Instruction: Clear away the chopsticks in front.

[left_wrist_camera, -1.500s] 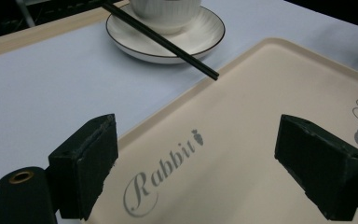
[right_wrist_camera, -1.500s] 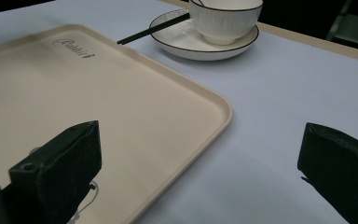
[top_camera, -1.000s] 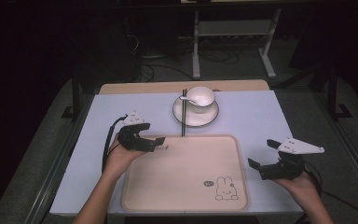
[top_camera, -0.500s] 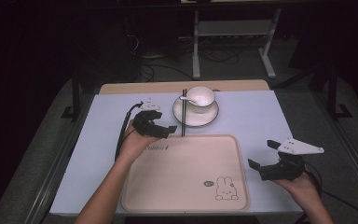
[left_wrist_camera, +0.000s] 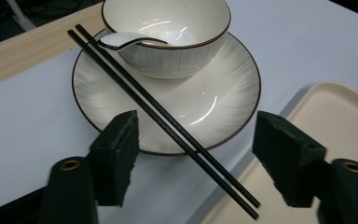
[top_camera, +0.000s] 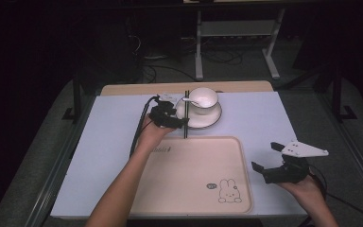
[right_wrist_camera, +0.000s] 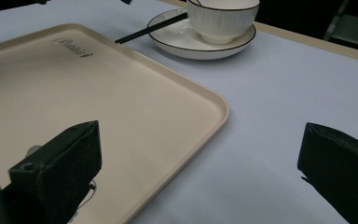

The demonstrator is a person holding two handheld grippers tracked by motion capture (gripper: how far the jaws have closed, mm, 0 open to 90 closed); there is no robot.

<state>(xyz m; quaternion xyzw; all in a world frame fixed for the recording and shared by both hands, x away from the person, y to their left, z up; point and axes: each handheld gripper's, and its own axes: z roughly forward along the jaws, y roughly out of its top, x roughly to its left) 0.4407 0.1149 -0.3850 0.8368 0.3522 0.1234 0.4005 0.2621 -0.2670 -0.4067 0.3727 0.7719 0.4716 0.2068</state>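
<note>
A white bowl (top_camera: 203, 98) with a white spoon (left_wrist_camera: 126, 39) in it stands on a white saucer (top_camera: 209, 119) at the back middle of the table. A pair of black chopsticks (top_camera: 186, 113) lies across the saucer's left rim, their near ends reaching the tray's far edge. My left gripper (top_camera: 177, 121) is open right beside the chopsticks; in the left gripper view its jaws stand wide on either side of the chopsticks (left_wrist_camera: 168, 123). My right gripper (top_camera: 267, 159) is open, held over the table just right of the beige tray (top_camera: 189, 175), with nothing between its jaws.
The beige tray (right_wrist_camera: 98, 98) has a rabbit print at its near right corner. A pale blue mat (top_camera: 108, 137) covers the table, with a wooden strip (top_camera: 137, 88) along the far edge. Beyond the table stand a dark floor, cables and a white frame (top_camera: 236, 33).
My left gripper has moved forward and to the right, from the tray's far left corner up to the chopsticks by the saucer. The right gripper has stayed in place.
</note>
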